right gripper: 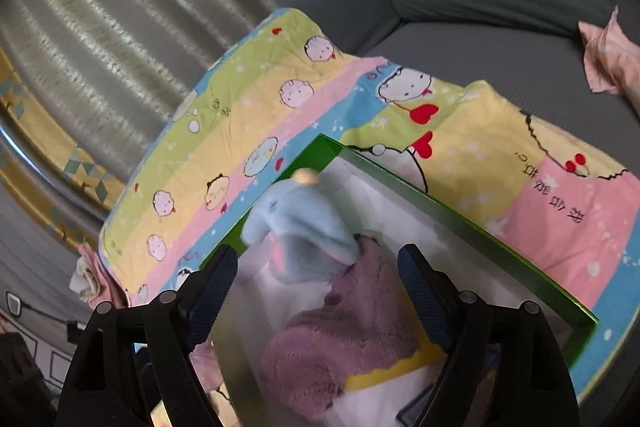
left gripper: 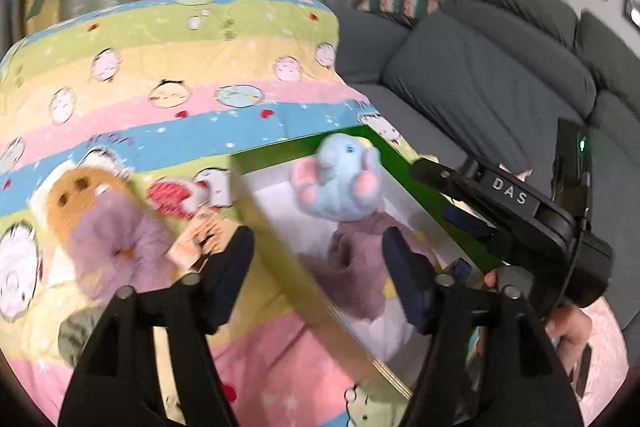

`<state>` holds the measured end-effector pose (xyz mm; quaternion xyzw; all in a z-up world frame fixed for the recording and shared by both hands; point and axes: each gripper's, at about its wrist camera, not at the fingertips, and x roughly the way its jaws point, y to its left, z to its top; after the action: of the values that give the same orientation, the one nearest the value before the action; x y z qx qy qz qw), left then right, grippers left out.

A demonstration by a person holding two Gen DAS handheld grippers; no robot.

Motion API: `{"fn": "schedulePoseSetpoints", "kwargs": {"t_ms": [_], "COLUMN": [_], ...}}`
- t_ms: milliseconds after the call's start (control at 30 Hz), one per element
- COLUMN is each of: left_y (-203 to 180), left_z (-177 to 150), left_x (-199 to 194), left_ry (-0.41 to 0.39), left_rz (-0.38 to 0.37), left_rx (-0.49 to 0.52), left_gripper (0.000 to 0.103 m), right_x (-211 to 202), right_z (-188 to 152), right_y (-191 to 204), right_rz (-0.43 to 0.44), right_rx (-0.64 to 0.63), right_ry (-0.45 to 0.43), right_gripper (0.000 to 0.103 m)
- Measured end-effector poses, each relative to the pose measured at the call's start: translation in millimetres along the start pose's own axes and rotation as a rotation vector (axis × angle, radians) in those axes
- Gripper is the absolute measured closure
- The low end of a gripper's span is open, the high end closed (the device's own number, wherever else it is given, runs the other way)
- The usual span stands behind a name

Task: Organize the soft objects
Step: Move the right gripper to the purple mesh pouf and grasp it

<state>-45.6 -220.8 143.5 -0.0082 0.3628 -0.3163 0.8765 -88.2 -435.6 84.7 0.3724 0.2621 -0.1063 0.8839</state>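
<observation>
Both my tools are released: the left tool (left gripper: 318, 267) stands spread over the near wall of the green box (left gripper: 432, 199), the right tool (right gripper: 320, 283) spread above its inside, neither pressing on anything. The blue elephant (left gripper: 340, 179) lies in the box against the purple plush (right gripper: 352, 327). A purple-and-brown plush (left gripper: 108, 227) waits on the striped quilt (left gripper: 200, 47). My worry: the elephant sits high by the rim, so a careless pass could tip it out.
</observation>
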Motion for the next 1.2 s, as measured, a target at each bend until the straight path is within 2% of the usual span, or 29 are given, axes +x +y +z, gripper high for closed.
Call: {"fn": "schedulePoseSetpoints", "kwargs": {"t_ms": [133, 267, 367, 433, 467, 533, 567, 667, 767, 833, 900, 1033, 1200], "left_y": [20.1, 40.6, 61.9, 77.0, 87.8, 106.0, 121.6, 160.6, 187.6, 197.6, 203.8, 216.5, 221.4], "left_z": [-14.5, -32.2, -47.4, -58.1, -66.2, -78.1, -87.0, -107.1, -120.7, -123.3, -124.5, -128.3, -129.4], "left_x": [-28.5, -57.1, -75.4, -84.6, -87.8, -88.9, -88.1, -91.5, -93.4, -94.6, -96.2, -99.4, -105.4], "left_ry": [-0.031, -0.051, -0.058, -0.059, -0.054, -0.041, -0.028, -0.04, -0.032, -0.026, -0.025, -0.026, -0.03], "left_rz": [0.024, 0.112, 0.171, 0.212, 0.241, 0.288, 0.339, 0.422, 0.451, 0.48, 0.504, 0.466, 0.462], "left_rx": [-0.054, -0.063, -0.08, -0.088, -0.085, -0.087, -0.107, -0.224, -0.312, -0.325, -0.337, -0.4, -0.414], "left_gripper": [0.024, 0.019, 0.014, 0.014, 0.014, 0.014, 0.014, 0.014, 0.014, 0.014, 0.014, 0.014, 0.014], "right_x": [-11.8, -15.2, -19.9, -22.5, -24.1, -28.3, -31.2, -36.3, -36.3, -28.1, -12.0, 24.1, 74.9], "right_z": [-9.5, -19.4, -25.3, -29.7, -32.2, -38.6, -43.7, -56.3, -69.7, -79.7, -92.7, -116.0, -136.3], "right_y": [8.5, 22.9, 32.5, 39.9, 43.8, 52.4, 58.6, 80.5, 104.3, 118.5, 137.1, 160.9, 175.1], "right_rz": [-0.017, -0.066, -0.064, -0.059, -0.052, 0.008, 0.07, 0.165, 0.148, 0.148, 0.161, 0.196, 0.171], "right_rx": [-0.056, -0.143, -0.196, -0.223, -0.234, -0.246, -0.257, -0.319, -0.382, -0.409, -0.435, -0.439, -0.41], "right_ry": [-0.01, -0.004, -0.01, -0.012, -0.012, 0.0, 0.018, 0.034, 0.003, 0.017, 0.077, 0.183, 0.28], "right_gripper": [0.019, 0.019, 0.019, 0.01, 0.009, 0.008, 0.008, 0.002, 0.0, 0.0, 0.0, 0.0, 0.0]}}
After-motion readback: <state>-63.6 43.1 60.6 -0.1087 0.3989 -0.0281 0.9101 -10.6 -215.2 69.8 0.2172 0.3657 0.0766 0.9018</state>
